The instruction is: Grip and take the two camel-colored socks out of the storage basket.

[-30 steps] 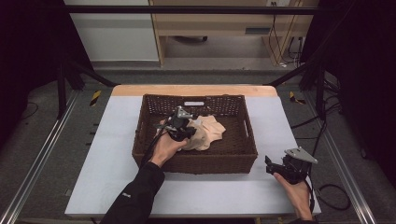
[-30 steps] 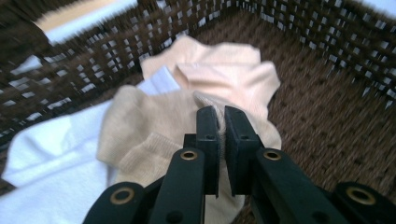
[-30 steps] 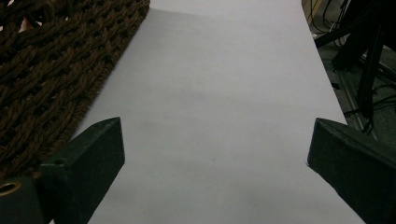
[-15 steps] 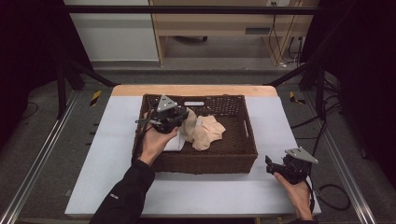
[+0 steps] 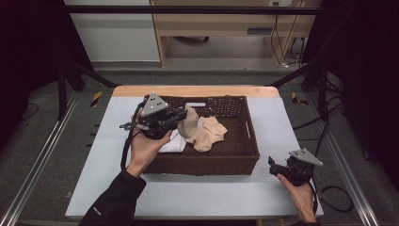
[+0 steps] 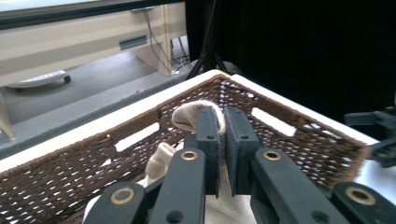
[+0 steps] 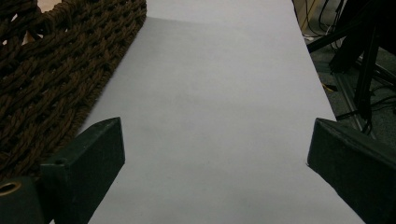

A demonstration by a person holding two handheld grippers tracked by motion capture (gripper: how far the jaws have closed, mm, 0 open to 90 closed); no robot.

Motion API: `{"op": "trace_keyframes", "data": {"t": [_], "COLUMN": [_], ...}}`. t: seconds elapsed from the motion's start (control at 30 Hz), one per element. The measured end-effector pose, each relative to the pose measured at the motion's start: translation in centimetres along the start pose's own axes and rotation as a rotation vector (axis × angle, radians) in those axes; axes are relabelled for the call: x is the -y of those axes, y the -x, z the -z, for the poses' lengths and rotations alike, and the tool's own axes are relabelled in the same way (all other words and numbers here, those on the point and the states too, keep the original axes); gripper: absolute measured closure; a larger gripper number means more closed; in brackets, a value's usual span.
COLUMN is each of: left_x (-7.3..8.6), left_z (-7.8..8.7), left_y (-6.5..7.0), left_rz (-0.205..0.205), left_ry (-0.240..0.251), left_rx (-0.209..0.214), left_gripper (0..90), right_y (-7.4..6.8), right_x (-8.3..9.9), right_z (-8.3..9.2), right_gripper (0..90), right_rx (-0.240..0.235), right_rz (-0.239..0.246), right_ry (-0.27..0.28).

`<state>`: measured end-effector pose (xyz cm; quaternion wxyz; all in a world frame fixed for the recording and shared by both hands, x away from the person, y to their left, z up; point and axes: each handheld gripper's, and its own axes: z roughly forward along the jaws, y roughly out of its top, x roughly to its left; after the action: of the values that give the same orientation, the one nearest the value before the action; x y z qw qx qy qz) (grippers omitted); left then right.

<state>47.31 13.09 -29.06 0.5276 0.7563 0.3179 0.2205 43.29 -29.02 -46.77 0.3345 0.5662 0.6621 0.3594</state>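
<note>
- I count one beige cloth (image 5: 203,132) in hand: my left gripper (image 5: 181,115) has its jaws pinched tight on a fold of it, and that fold is lifted above the basket (image 5: 244,141) while the rest trails down inside.
- In the left gripper view the fold of beige cloth (image 6: 189,116) bulges out just past the jaw tips, with more fabric hanging below them.
- One white cloth (image 5: 171,143) lies in the basket's left part, just under my left hand (image 5: 146,148); whether it touches the beige one I cannot tell.
- One woven brown basket stands mid-desk, nearer the far edge; its near wall hides the floor behind it.
- A small white tag (image 5: 195,104) lies by the basket's far wall; I cannot make out what it is.
- My right gripper (image 5: 277,165) rests at the desk's (image 5: 197,197) near right corner, well apart from the cloths, jaws spread wide with nothing between them.
- In the right gripper view bare desk (image 7: 219,116) lies between the jaws, and the basket's corner (image 7: 56,70) is cut off at the left.
</note>
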Motion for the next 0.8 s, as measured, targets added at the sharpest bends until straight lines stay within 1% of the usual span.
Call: {"op": "trace_keyframes", "data": {"t": [0.1, 0.13, 0.2, 0.23, 0.3, 0.33, 0.37, 0.5, 0.6, 0.63, 0.73, 0.77, 0.8], "left_x": [-0.2, -0.2, -0.3, -0.3, -0.2, -0.1, 0.1, 0.8, 1.3, 1.5, 2.3, 2.3, 2.9], "left_z": [1.3, 1.3, 2.2, 3.1, 3.9, 4.3, 4.7, 6.1, 7.1, 7.3, 8.1, 8.1, 8.5], "left_y": [0.7, 0.7, 1.1, 1.6, 2.0, 2.3, 2.4, 3.2, 3.7, 4.0, 4.6, 4.6, 5.0], "left_rz": [-0.009, -0.009, -0.016, -0.023, -0.028, -0.040, -0.047, -0.050, -0.056, -0.055, -0.072, -0.072, -0.071], "left_ry": [0.017, 0.017, 0.028, 0.037, 0.048, 0.051, 0.051, 0.060, 0.064, 0.067, 0.061, 0.061, 0.057], "left_rx": [0.016, 0.016, 0.024, 0.034, 0.041, 0.043, 0.045, 0.059, 0.077, 0.083, 0.097, 0.097, 0.105], "left_gripper": [84.6, 84.6, 84.6, 84.6, 84.6, 84.6, 84.6, 84.6, 84.6, 84.6, 84.6, 84.6, 84.6], "right_y": [0.0, 0.0, 0.0, 0.0, 0.1, 0.1, 0.1, 0.0, 0.0, 0.0, 0.0, 0.0, 0.0], "right_x": [0.0, 0.0, 0.0, 0.0, 0.0, 0.0, 0.0, 0.1, 0.1, 0.1, 0.1, 0.1, 0.1], "right_z": [0.0, 0.0, 0.1, 0.1, 0.1, 0.2, 0.2, 0.2, 0.2, 0.2, 0.3, 0.3, 0.3], "right_gripper": [4.3, 4.3, 4.4, 4.4, 4.4, 4.3, 4.4, 4.5, 4.6, 4.6, 4.6, 4.6, 4.6], "right_rx": [-0.004, -0.004, -0.001, -0.001, -0.001, -0.001, -0.001, -0.003, -0.004, -0.003, -0.005, -0.005, -0.005], "right_rz": [-0.002, -0.002, -0.005, -0.005, -0.005, -0.006, -0.005, -0.005, -0.003, 0.003, 0.000, 0.000, -0.003], "right_ry": [0.000, 0.000, 0.005, 0.005, 0.004, 0.003, 0.003, 0.003, 0.002, 0.004, 0.003, 0.003, 0.004]}}
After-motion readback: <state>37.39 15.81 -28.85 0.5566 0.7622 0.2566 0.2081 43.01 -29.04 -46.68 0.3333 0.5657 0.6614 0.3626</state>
